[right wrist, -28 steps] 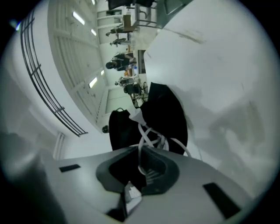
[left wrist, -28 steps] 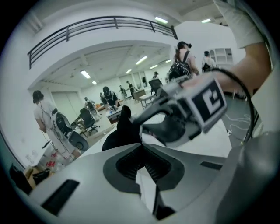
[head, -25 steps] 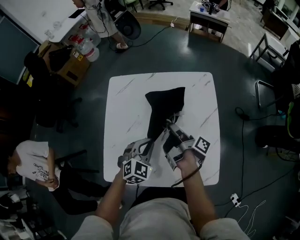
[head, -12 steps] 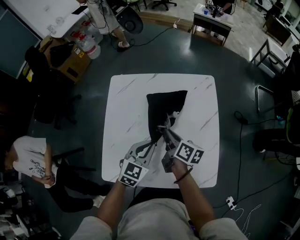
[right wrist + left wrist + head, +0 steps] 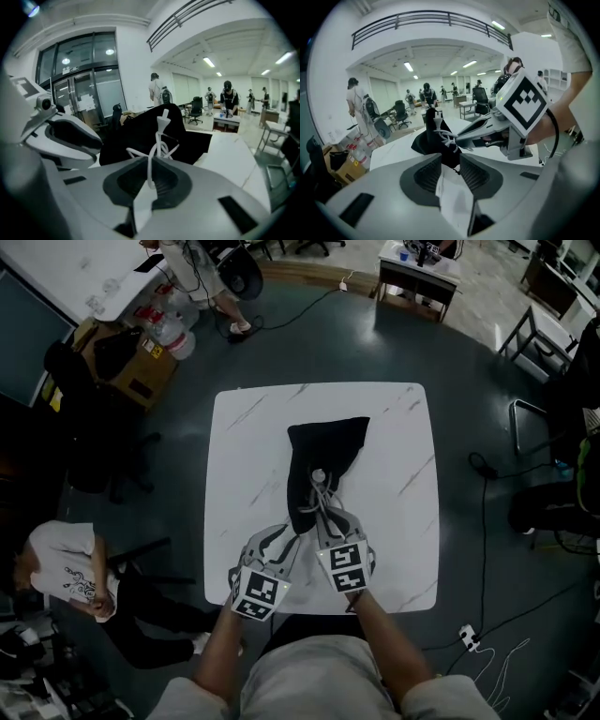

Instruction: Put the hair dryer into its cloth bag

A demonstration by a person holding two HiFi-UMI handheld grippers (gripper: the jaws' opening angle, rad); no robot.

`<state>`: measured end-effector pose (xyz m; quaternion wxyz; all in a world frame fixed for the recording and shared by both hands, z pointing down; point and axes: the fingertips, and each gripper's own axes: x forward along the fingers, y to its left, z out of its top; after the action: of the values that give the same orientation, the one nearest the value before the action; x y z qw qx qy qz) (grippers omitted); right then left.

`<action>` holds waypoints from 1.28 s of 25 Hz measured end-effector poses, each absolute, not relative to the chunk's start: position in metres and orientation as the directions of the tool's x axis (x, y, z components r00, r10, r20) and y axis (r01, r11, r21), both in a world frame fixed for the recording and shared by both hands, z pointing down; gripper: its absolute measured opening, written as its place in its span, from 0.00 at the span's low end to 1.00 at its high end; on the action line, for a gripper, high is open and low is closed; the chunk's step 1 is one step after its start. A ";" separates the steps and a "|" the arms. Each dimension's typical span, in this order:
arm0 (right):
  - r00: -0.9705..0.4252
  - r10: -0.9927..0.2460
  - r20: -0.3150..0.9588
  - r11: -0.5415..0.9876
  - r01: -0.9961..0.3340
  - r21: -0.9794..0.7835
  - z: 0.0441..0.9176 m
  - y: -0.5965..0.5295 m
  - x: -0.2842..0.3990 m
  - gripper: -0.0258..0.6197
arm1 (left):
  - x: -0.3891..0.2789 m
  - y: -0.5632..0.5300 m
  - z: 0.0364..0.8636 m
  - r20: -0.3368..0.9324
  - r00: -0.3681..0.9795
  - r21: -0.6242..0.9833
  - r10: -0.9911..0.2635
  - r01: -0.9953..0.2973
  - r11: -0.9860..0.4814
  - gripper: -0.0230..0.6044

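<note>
A black cloth bag (image 5: pixel 326 448) lies in the middle of the white table (image 5: pixel 246 465), its narrow end towards me. A white power cord (image 5: pixel 151 161) with its plug (image 5: pixel 319 478) sticks up from that near end. My right gripper (image 5: pixel 320 509) is shut on the cord, and the plug (image 5: pixel 164 116) stands above its jaws. My left gripper (image 5: pixel 292 537) is beside it on the left. Its jaws have just been opening and now stand apart, with the bag's edge (image 5: pixel 440 145) at their tips, not pinched. The dryer's body does not show.
A cardboard box with bottles (image 5: pixel 142 360) stands on the floor at the far left. A person (image 5: pixel 64 570) sits left of the table. There is a desk (image 5: pixel 418 274) at the back, a chair frame (image 5: pixel 532 336) to the right, and cables on the floor.
My right gripper has rolled over and shifted left, closer to the left gripper, still with the cord in it. The left gripper's jaws have opened off the bag's edge.
</note>
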<state>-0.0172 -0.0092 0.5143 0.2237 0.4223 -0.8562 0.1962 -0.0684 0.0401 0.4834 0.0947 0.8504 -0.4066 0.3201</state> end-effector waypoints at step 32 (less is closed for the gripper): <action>-0.442 -0.652 0.616 0.443 -0.881 -0.164 0.541 -0.012 0.027 0.09 | 0.026 -0.053 0.461 0.730 0.515 -0.311 -0.450 -0.335 -0.889 0.06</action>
<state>0.0268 -0.0117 0.5413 0.2403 0.4703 -0.8148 0.2391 0.0255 -0.0528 0.4615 -0.0653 0.8678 -0.2262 0.4376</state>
